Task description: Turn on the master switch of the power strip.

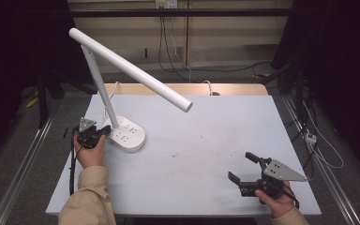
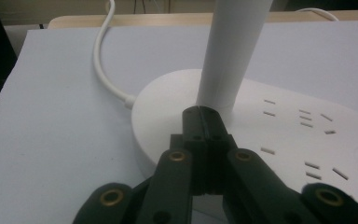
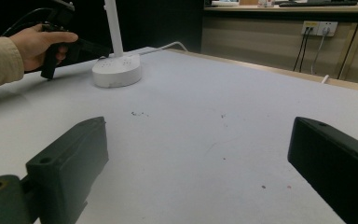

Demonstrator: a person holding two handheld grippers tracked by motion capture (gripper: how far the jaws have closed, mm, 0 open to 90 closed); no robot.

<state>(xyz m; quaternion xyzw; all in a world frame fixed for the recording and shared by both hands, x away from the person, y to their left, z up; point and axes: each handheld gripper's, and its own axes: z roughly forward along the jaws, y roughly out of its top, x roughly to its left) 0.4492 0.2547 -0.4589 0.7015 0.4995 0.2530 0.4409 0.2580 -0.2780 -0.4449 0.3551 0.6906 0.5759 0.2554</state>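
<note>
Lamp post (image 2: 233,51) cut off by top edge in left gripper view | lamp base (image 2: 279,135) runs off right edge there | left gripper (image 1: 104,131) tips hidden against base, contact unclear from above | right gripper (image 3: 196,154) jaws cropped at bottom edge

No text, label, brand or number can be read here — the lamp base (image 2: 279,135) carries only small unlettered slots, and the wall sockets (image 3: 320,28) are too small and blurred to show any marking.
</note>
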